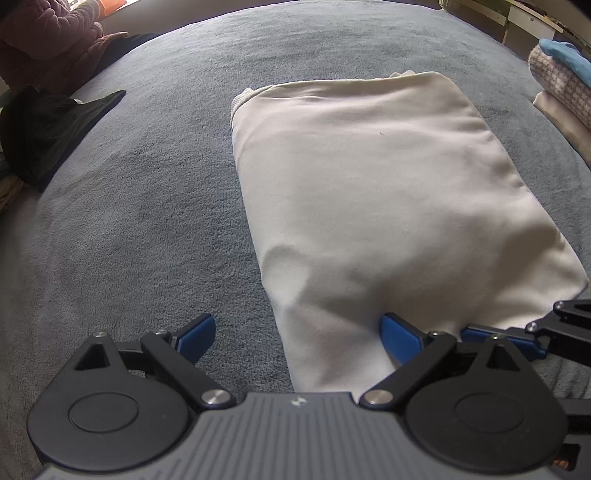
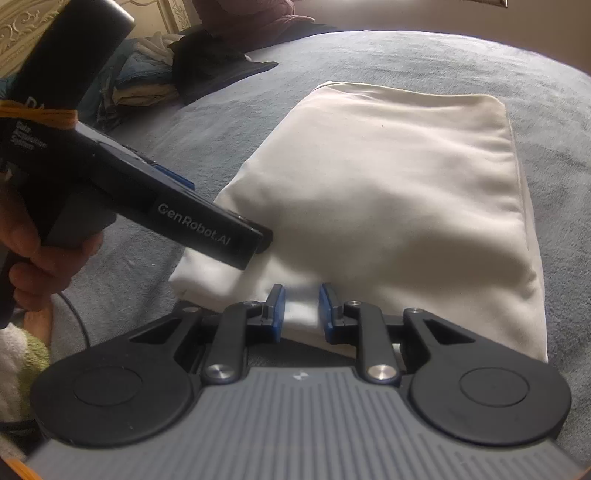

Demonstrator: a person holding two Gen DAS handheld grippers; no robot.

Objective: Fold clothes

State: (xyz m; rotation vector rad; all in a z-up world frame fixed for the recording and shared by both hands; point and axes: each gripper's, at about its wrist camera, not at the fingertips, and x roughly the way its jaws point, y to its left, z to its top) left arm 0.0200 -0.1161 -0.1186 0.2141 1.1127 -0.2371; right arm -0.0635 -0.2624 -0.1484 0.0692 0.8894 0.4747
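A white folded garment (image 1: 388, 184) lies flat on the grey-blue bed cover (image 1: 140, 206). My left gripper (image 1: 299, 334) is open wide, its blue fingers either side of the garment's near-left corner. Seen from the right wrist, the left gripper (image 2: 263, 240) rests low against the garment (image 2: 406, 184), held by a hand (image 2: 40, 258). My right gripper (image 2: 301, 312) is shut on a bunched bit of the garment's near edge, cloth pinched between its blue pads (image 2: 277, 314). In the left wrist view the right gripper (image 1: 480, 332) shows at the garment's near-right edge.
A black garment (image 1: 48, 136) and a maroon quilted jacket (image 1: 51, 33) lie at the bed's far left. A stack of folded clothes (image 1: 561, 85) sits at the far right. A pile of clothes (image 2: 144, 85) lies beyond the left gripper. Open cover stretches left of the garment.
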